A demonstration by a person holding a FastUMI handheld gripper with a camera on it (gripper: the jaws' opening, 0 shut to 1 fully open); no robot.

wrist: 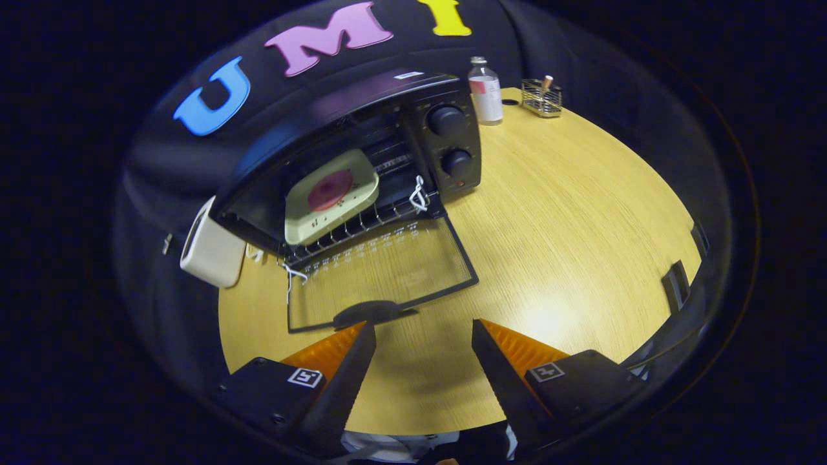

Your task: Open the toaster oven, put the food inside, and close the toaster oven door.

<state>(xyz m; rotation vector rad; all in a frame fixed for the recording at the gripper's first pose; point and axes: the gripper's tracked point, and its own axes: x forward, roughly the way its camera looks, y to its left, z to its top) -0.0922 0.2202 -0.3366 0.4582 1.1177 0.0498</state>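
A black toaster oven [362, 123] stands on the wooden table [568, 213] with its glass door [381, 271] folded down flat toward me. Inside, on the wire rack [362, 223], rests a pale plate [331, 195] with a round pink piece of food [330, 190] on it. The door's dark handle [366, 313] lies just ahead of my left finger. My gripper [423, 330] is open with nothing between its fingers, hovering over the table in front of the door.
Two knobs [447, 120] sit on the oven's right panel. A small bottle [486, 90] and a wire holder [541, 98] stand at the table's far edge. A white box-like object [210, 248] sits left of the oven. Bare table stretches to the right.
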